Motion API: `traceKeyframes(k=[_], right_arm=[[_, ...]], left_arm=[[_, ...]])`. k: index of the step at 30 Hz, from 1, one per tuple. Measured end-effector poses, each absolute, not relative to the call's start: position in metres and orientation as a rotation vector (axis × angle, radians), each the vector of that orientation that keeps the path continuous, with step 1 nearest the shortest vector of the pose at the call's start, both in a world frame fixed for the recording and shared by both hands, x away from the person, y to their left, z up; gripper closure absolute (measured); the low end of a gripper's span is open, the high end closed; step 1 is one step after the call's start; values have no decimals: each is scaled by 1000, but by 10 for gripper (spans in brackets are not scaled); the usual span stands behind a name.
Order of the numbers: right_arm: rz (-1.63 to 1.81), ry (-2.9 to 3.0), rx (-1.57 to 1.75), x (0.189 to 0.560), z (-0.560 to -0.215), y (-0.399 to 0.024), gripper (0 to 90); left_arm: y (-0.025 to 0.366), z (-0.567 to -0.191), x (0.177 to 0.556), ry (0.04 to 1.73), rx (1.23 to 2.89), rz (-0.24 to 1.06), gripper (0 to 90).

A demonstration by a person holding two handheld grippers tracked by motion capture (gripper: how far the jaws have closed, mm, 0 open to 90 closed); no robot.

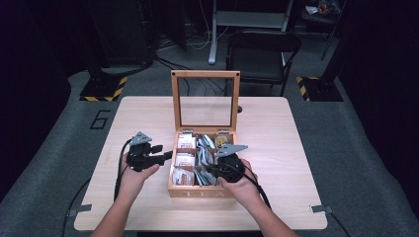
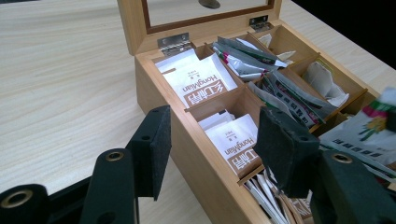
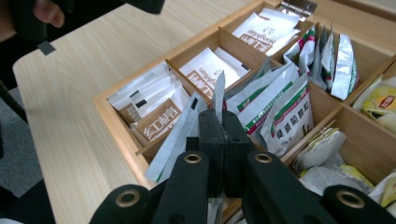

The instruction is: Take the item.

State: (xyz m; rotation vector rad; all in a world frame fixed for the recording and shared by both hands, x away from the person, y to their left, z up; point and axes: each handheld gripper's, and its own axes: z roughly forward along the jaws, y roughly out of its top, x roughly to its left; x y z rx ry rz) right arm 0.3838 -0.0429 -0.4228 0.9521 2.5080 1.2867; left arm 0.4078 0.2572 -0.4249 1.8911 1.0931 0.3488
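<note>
A tea box [image 1: 201,191] sits mid-table [image 1: 276,148], its lid [image 1: 205,100] upright at the far side, sachets [image 3: 280,116] in its compartments, the left gripper [image 1: 160,153] just left of it, the right gripper [image 1: 210,170] over its middle row.

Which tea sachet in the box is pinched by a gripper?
The silvery sachet standing on edge between the right gripper fingers, over the middle column; the others lie loose in their compartments.

Sachet [image 3: 218,95] base (claw-hidden)
</note>
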Motion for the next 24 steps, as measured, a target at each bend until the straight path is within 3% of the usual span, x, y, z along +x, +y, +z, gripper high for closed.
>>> traceKeyframes(k=[24], right_arm=[[1371, 2344, 1023, 385, -384, -93, 896]], left_arm=[[258, -425, 408, 1094, 1890, 353, 451]])
